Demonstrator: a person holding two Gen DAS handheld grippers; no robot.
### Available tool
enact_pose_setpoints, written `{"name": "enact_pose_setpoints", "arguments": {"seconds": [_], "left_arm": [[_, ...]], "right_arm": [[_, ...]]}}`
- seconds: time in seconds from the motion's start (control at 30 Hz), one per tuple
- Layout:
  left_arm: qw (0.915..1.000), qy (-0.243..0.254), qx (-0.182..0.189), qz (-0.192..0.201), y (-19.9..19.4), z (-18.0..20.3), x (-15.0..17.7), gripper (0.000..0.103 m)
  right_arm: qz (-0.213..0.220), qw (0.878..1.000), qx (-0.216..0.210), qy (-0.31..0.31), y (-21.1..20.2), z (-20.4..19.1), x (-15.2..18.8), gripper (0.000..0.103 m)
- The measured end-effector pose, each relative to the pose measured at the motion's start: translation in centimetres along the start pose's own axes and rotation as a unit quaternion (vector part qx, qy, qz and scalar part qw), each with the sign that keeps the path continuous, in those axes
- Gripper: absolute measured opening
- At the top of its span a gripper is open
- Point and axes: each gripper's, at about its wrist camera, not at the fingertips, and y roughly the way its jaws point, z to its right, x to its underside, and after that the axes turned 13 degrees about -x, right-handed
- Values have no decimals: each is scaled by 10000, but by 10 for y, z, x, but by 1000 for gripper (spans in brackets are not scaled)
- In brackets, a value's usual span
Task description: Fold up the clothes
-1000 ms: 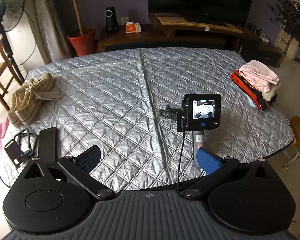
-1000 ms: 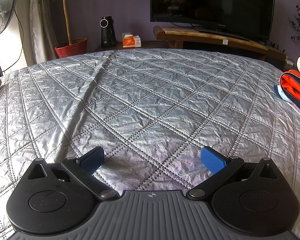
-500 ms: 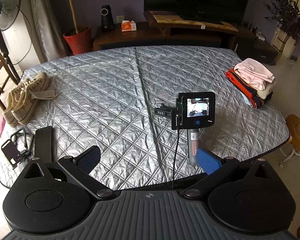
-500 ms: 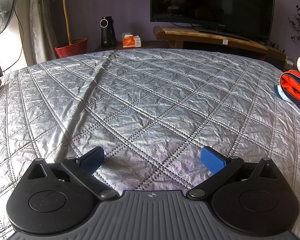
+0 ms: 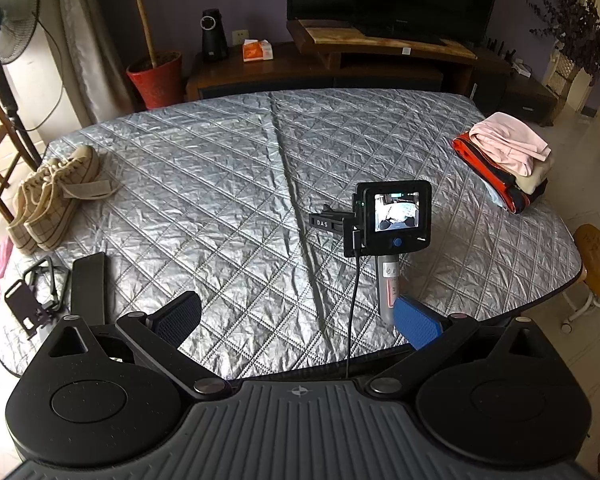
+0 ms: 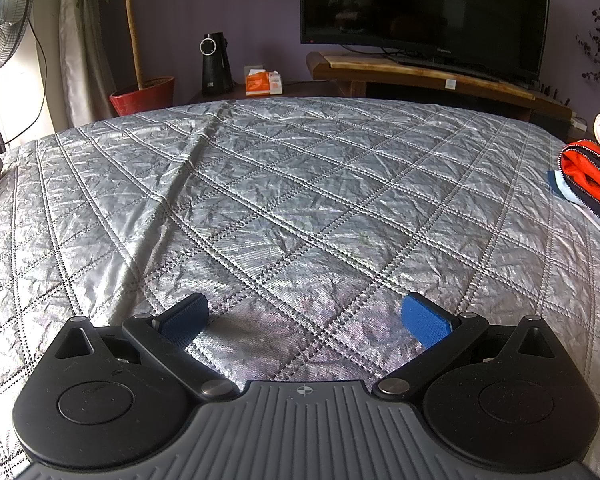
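Note:
A stack of folded clothes (image 5: 504,160), pink on top with cream, red and navy beneath, sits at the right edge of the silver quilted table (image 5: 220,184). My left gripper (image 5: 298,316) hangs open and empty, high above the table's near edge. In the left wrist view the right gripper's body (image 5: 394,216), its small screen facing me, rests on the quilt near the front right. In its own view the right gripper (image 6: 305,320) is open and empty, low over the quilt, with the clothes stack (image 6: 592,176) far to its right.
A pair of beige shoes (image 5: 52,196) lies at the table's left edge, with a black phone stand (image 5: 24,300) and a flat black object (image 5: 87,280) near the front left corner. A stool (image 5: 598,264) stands off the right side. A TV bench and a potted plant stand behind the table.
The left gripper has risen and drawn back, so the table looks smaller and further below. The right gripper has not moved.

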Motion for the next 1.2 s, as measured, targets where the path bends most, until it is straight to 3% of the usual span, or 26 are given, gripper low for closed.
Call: {"name": "enact_pose_setpoints", "arguments": {"seconds": [1.2], "left_arm": [[9999, 35, -102, 35, -1, 0, -2, 103]], "right_arm": [[0, 10000, 0, 0, -1, 0, 0, 103]]}}
